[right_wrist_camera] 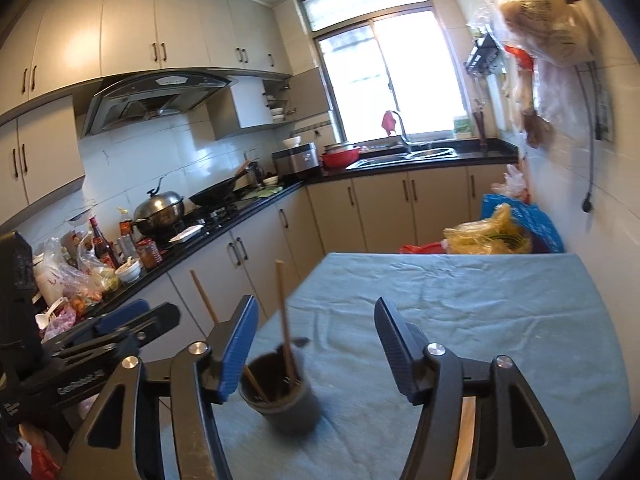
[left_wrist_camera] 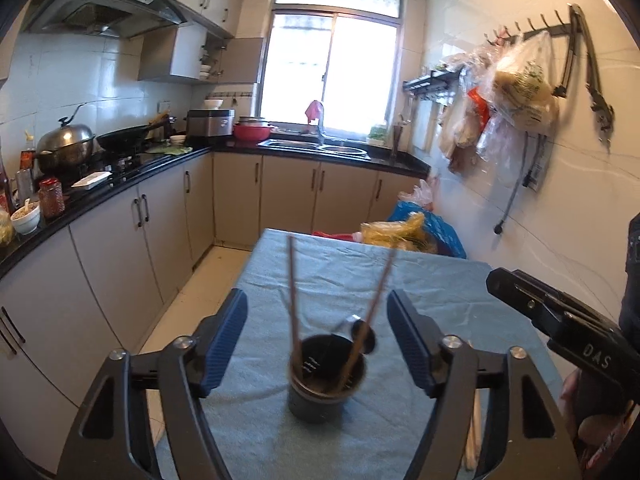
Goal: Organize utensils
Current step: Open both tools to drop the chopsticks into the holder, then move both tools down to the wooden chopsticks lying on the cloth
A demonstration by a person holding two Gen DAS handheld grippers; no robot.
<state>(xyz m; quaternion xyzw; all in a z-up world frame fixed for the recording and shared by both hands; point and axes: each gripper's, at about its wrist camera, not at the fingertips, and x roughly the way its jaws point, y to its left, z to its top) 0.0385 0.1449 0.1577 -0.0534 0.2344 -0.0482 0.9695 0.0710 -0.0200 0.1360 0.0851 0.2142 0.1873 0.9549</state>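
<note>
A dark round utensil holder [left_wrist_camera: 326,380] stands upright on the blue-cloth table [left_wrist_camera: 440,280]. Two brown chopsticks [left_wrist_camera: 294,300] and a dark spoon [left_wrist_camera: 362,334] stick out of it. My left gripper [left_wrist_camera: 318,340] is open, with the holder just ahead between its fingers, not touching. In the right wrist view the holder [right_wrist_camera: 282,394] sits ahead and to the left with chopsticks [right_wrist_camera: 283,320] in it. My right gripper [right_wrist_camera: 316,350] is open and empty, its left finger close beside the holder. Pale sticks [left_wrist_camera: 472,436] lie on the cloth behind the left gripper's right finger.
Black kitchen counter [left_wrist_camera: 120,184] with pots, wok and bottles runs along the left. A sink [left_wrist_camera: 316,146] sits under the window. Plastic bags [left_wrist_camera: 404,228] pile at the table's far end. Bags hang on the right wall [left_wrist_camera: 516,92]. The other gripper [left_wrist_camera: 560,320] shows at right.
</note>
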